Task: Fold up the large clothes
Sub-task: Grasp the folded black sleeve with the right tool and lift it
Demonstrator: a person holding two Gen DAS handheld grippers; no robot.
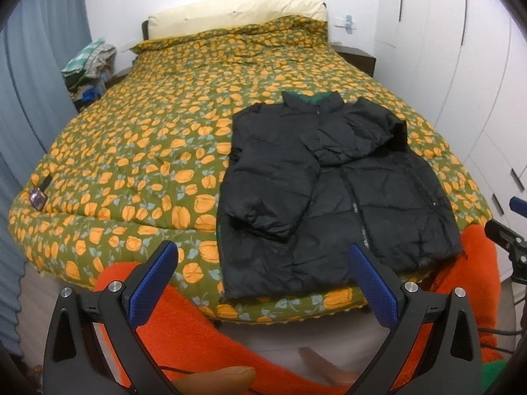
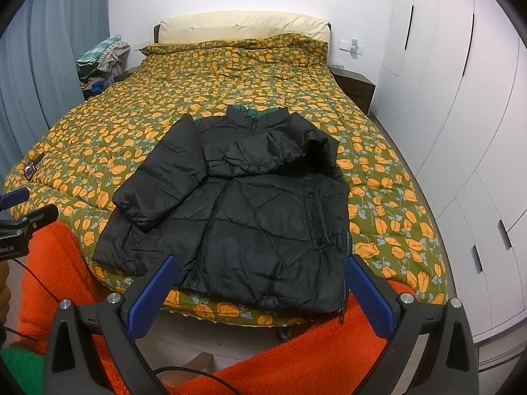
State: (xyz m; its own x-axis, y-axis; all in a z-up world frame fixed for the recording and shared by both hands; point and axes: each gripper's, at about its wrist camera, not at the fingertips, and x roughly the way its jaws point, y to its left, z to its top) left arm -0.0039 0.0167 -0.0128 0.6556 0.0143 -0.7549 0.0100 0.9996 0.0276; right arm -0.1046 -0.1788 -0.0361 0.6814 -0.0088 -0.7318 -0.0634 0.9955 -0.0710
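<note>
Black puffer jacket (image 2: pixel 237 204) lies front-up at the foot of the bed (image 2: pixel 131 125), zipped, both sleeves folded across the chest; green lining apparently shows at the collar. Left gripper (image 1: pixel 263 263) and right gripper (image 2: pixel 260 276) hover before it, jaws apart, empty.

A floral quilt (image 2: pixel 230 75) covers the bed, cream headboard (image 2: pixel 243 24) behind, white wardrobe (image 2: pixel 461 98) alongside.

both wrist views from the bed's (image 1: pixel 131 151) foot toward the headboard (image 2: pixel 243 23)
</note>
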